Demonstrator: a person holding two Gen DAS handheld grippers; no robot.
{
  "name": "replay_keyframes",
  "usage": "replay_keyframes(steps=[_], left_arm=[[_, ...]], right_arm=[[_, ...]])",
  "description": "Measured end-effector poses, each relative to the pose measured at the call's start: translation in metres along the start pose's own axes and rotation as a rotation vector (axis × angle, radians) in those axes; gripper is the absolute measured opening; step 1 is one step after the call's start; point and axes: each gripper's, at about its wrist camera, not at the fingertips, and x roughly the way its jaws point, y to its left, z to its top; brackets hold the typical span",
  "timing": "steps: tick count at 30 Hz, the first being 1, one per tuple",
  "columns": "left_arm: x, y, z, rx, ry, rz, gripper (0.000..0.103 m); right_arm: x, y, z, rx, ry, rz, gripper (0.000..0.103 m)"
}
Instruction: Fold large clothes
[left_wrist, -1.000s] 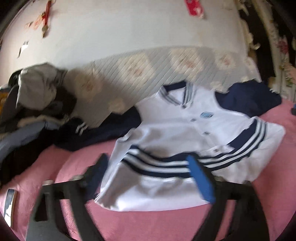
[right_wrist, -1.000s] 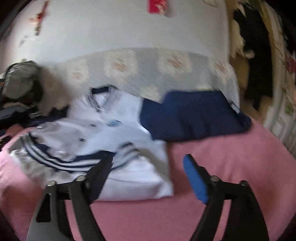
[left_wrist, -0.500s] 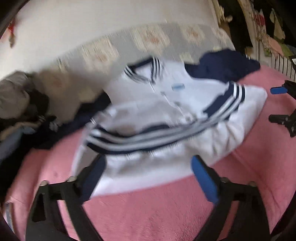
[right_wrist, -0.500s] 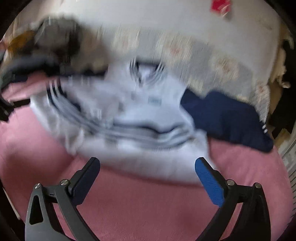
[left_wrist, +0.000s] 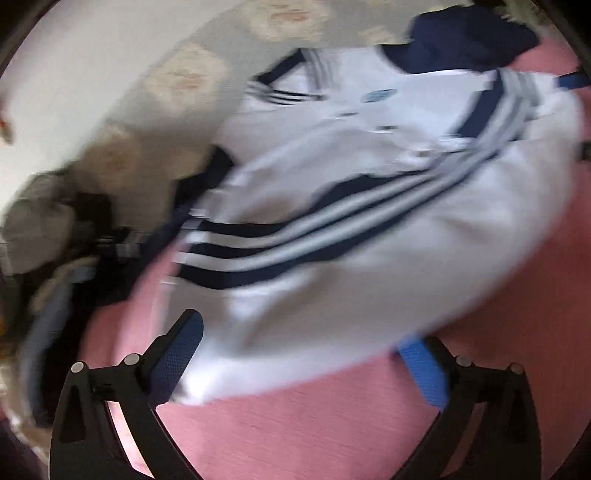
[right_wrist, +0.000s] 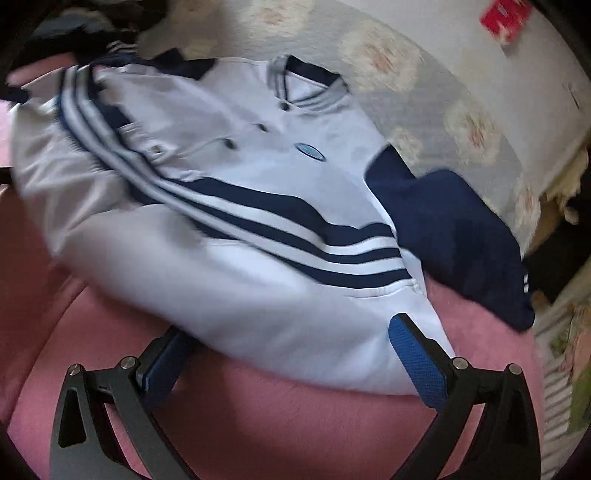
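I see a pink bedspread (right_wrist: 295, 424) filling the lower part of both views. On it lies the white jacket (right_wrist: 229, 206) with navy stripes, front up, collar toward the far quilted grey cover (right_wrist: 424, 110), sleeves folded across the body. Blurred in the left view, sharper in the right. A navy garment (right_wrist: 454, 229) lies just beside the jacket's right edge, partly under it. A dark clothes pile (left_wrist: 55, 229) sits at far left.

My left gripper (left_wrist: 299, 362) has just been widening; jaws spread apart over the jacket's near hem at its left corner, pads not pressing it. My right gripper (right_wrist: 291, 365) is spread wide too, straddling the near hem at the right corner, nothing clamped.
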Motion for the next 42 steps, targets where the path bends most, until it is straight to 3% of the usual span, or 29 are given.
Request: replay_keyframes(steps=[2,5,9,11,12,13,14,15,18,19,22,26,32,35,36,40,42], left_arm=[[0.01,0.013,-0.002,-0.034,-0.002,0.054,0.089],[0.014,0.034,-0.007,-0.128,0.001,-0.01,0.071],[0.012,0.032,-0.009,-0.112,-0.002,-0.003,0.048],[0.025,0.026,-0.007,-0.094,0.043,0.011,0.044],[0.028,0.025,-0.006,-0.087,0.044,0.019,0.043],[0.028,0.026,-0.003,-0.086,0.042,0.019,0.041],[0.027,0.027,-0.003,-0.092,0.042,0.017,0.039],[0.027,0.028,-0.005,-0.096,0.044,0.012,0.035],[0.02,0.028,-0.01,-0.084,0.047,0.009,0.02],[0.016,0.026,-0.011,-0.078,0.047,0.02,0.018],[0.001,0.027,-0.014,-0.108,0.052,-0.009,0.017],[-0.023,0.033,-0.025,-0.178,0.062,-0.076,0.017],[-0.06,0.015,-0.055,-0.174,0.099,-0.134,0.017],[-0.067,0.005,-0.066,-0.123,0.121,-0.136,0.028],[-0.068,0.003,-0.068,-0.106,0.1,-0.119,0.032],[-0.067,0.015,-0.068,-0.144,0.07,-0.118,0.049],[-0.064,0.022,-0.07,-0.186,0.063,-0.141,0.051]], right_arm=[[0.003,-0.007,0.0,-0.001,-0.012,-0.03,0.103],[0.001,-0.001,-0.004,-0.094,-0.039,-0.158,0.103],[-0.001,-0.007,-0.002,-0.094,-0.001,-0.145,0.103],[-0.001,-0.015,-0.002,-0.065,0.009,-0.11,0.1],[0.002,-0.021,-0.002,-0.038,0.011,-0.069,0.093],[0.006,-0.025,-0.003,-0.003,0.018,-0.047,0.067],[0.011,-0.031,-0.002,0.049,0.035,-0.079,0.051],[0.014,-0.033,0.0,0.082,0.03,-0.102,0.049],[0.013,-0.025,-0.003,0.081,0.005,-0.151,0.031],[0.009,-0.024,-0.004,0.09,-0.002,-0.151,0.023],[-0.011,-0.031,-0.01,0.141,-0.009,-0.094,0.018],[-0.041,-0.04,-0.023,0.17,-0.018,-0.015,0.018],[-0.084,-0.033,-0.056,0.168,0.014,0.031,0.018],[-0.096,-0.027,-0.072,0.175,0.053,0.05,0.022],[-0.096,-0.025,-0.076,0.161,0.059,0.021,0.026],[-0.091,-0.034,-0.083,0.174,0.033,-0.027,0.063],[-0.092,-0.048,-0.088,0.238,0.014,0.004,0.067]])
